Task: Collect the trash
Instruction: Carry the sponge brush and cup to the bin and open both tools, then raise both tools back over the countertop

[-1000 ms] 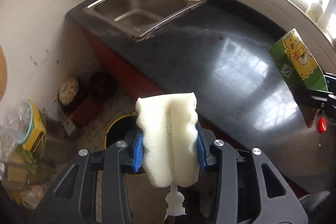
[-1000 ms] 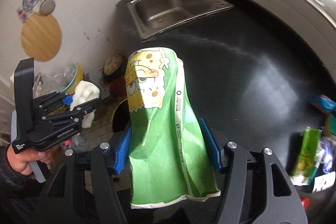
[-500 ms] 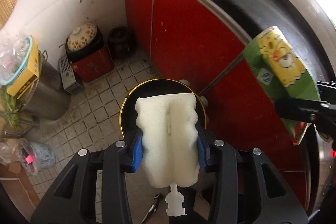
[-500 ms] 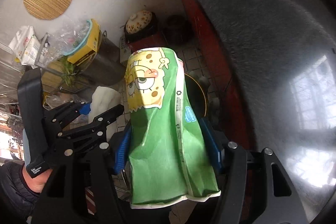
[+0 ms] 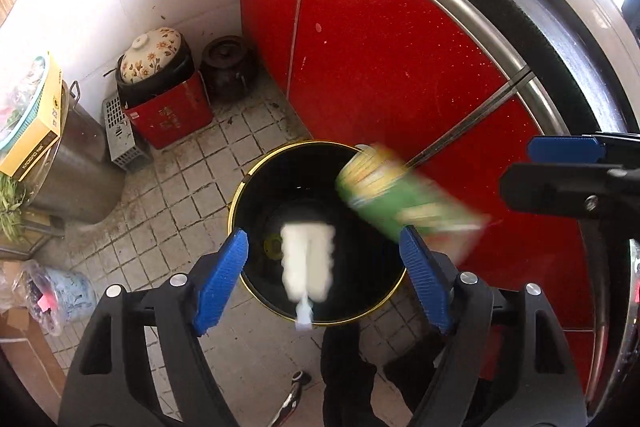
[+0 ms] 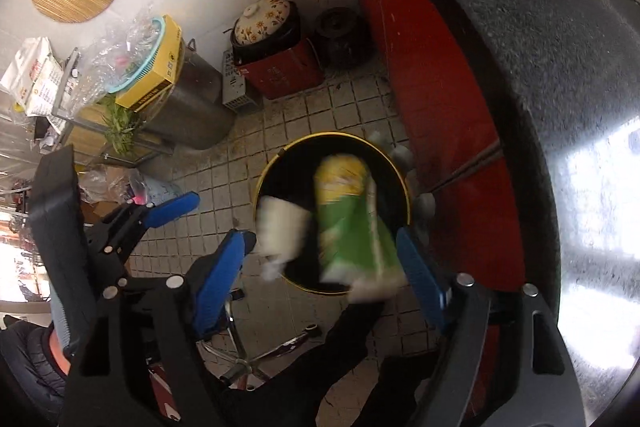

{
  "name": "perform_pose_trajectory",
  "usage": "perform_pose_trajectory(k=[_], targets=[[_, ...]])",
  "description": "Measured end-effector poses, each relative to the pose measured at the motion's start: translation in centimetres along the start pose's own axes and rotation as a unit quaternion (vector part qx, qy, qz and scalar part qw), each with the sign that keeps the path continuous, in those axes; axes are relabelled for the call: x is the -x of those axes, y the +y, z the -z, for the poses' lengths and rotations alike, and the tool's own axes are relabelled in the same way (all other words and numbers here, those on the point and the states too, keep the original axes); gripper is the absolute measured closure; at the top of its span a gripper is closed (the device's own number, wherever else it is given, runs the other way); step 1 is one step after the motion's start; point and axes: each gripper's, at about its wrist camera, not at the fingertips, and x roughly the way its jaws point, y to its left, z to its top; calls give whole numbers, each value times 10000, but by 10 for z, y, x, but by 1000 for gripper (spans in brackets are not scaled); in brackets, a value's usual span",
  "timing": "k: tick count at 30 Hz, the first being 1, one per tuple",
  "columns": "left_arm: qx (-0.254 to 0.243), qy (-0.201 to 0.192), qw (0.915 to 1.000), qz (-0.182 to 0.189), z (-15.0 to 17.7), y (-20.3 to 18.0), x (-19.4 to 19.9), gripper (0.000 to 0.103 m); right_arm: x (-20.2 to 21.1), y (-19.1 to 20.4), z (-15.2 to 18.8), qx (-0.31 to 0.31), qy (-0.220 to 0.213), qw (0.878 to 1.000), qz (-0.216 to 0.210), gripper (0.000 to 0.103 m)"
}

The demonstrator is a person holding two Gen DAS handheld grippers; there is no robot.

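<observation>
Both grippers point down over the bin (image 5: 240, 195) on the tiled floor (image 5: 176, 195), beside the red cabinet (image 5: 372, 39). Left gripper (image 5: 324, 277) jaws are opening, blue pads spread wide; the white sponge (image 5: 307, 259) sits blurred between them, touching neither pad, over the bin's dark mouth. Right gripper (image 6: 320, 277) jaws are opening too; the green carton (image 6: 350, 223) is blurred between its pads, close to the right pad, contact unclear, also over the bin opening. In the left view the carton (image 5: 400, 203) hangs at the bin's right rim, with the right gripper off to the side. Flowered pot (image 5: 154, 61) and brown jar (image 5: 228, 69) stand in the corner, well apart from the bin.
</observation>
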Motion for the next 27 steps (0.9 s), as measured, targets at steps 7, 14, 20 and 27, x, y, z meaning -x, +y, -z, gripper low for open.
perform_pose_trajectory(k=[7,14,20,27], targets=[[-151,-186,9996,-177,-3,-7,27,22,39,-7,9,-56,-318,9994,-78,25],[-1033,-615,9927,-64,-21,-98,88,12,170,-69,62,-744,-1462,9859,325,18],[-2209,-780,9684,850,-29,-241,121,11,283,-155,169,-1684,-2247,9495,1400,17],[-3677,-951,9091,1709,-17,-419,140,11,370,-242,328,-3205,-2744,8752,2367,16]])
